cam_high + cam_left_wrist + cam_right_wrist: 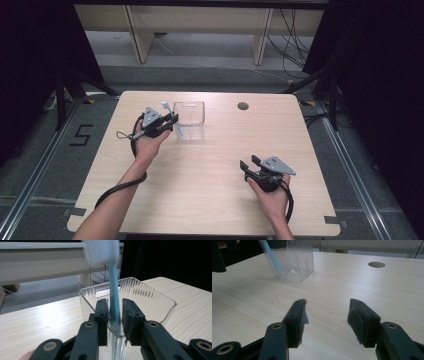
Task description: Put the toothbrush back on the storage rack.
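A: Light falls evenly from above; the surface [210,165] looks bright, with dark curtains to the left and right.

B: Shadows?

A: Soft and short. In the left gripper view the toothbrush [113,290] head blurs at the top, and the clear holder [150,297] catches pale glare. Near fingers [297,315] look slightly soft.

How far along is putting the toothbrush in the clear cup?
Nearly done. The blue toothbrush already stands inside the clear ribbed cup, head up, leaning at its near wall. The left gripper has its jaws on either side of the handle, with a small gap on the right side. What seems left is drawing that gripper away. The right gripper waits open over the table.
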A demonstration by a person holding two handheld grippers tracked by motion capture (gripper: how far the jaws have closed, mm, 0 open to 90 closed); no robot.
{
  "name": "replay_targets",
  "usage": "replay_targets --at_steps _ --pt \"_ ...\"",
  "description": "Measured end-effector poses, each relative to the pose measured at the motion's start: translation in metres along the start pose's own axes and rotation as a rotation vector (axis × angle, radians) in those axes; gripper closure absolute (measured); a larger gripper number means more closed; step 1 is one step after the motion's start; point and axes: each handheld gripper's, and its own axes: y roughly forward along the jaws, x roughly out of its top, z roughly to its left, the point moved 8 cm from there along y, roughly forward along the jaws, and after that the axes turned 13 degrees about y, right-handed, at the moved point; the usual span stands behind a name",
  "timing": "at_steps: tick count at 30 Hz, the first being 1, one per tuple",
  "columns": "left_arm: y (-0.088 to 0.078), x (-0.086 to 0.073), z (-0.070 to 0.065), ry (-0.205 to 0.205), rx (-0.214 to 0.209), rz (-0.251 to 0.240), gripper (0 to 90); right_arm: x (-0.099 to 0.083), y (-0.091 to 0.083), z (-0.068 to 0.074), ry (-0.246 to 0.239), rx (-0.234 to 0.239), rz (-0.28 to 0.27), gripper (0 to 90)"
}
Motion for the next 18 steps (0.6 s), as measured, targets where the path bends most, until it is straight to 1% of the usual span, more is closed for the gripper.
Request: replay_targets --at_steps 1,2,4,6,7,9,10,13,14,15,16,17,18 --pt "-0.0001 0.0000 -0.0001 -0.001 0.001 0.000 72.9 -0.0004 -0.0003 0.0000 0.003 0.000 0.006 48.5" --pt "-0.0002 0.0001 -0.0005 -0.007 0.001 0.000 71.8 -0.0001 -0.0008 -0.0008 -0.006 -0.004 0.007 48.5" --pt "-0.0003 0.0001 -0.0011 -0.009 0.001 0.001 69.0 -0.0003 -0.0003 -0.0007 0.004 0.000 0.005 48.4" --pt "-0.0005 -0.0001 -0.0011 -0.015 0.009 0.004 66.5 -0.0006 0.0000 -0.0010 -0.001 0.000 0.006 48.4" --pt "-0.0004 -0.0005 -0.0009 -0.018 0.011 0.009 64.3 -0.0009 -0.0005 -0.0003 0.008 0.001 0.011 48.3" --pt "-0.0008 -0.0023 -0.0006 -0.033 0.019 0.019 59.6 -0.0006 -0.0002 -0.0010 -0.001 0.000 0.007 48.3" --pt "-0.0009 -0.0030 -0.0007 -0.039 0.020 0.021 57.1 -0.0004 -0.0006 -0.0004 0.004 0.006 0.007 48.3" --pt "-0.0017 -0.0059 -0.0013 -0.047 0.018 0.036 49.1 -0.0012 -0.0008 -0.0004 0.010 0.000 0.013 48.2" --pt "-0.0020 -0.0064 -0.0010 -0.048 0.020 0.036 47.5 -0.0007 0.0007 -0.0004 0.004 0.006 -0.001 48.2" --pt "-0.0021 -0.0068 -0.0007 -0.055 0.021 0.036 45.2 -0.0010 0.0008 -0.0004 -0.001 0.008 0.002 48.1" --pt "-0.0026 -0.0074 -0.0002 -0.063 0.023 0.039 42.8 -0.0003 0.0006 -0.0021 -0.017 -0.004 -0.003 48.1" --pt "-0.0030 -0.0073 0.0002 -0.068 0.024 0.036 40.4 -0.0007 0.0006 -0.0021 -0.017 -0.004 0.002 48.1" --pt "-0.0038 -0.0073 0.0005 -0.066 0.023 0.038 38.6 -0.0010 0.0004 -0.0019 -0.016 -0.005 0.005 48.0"
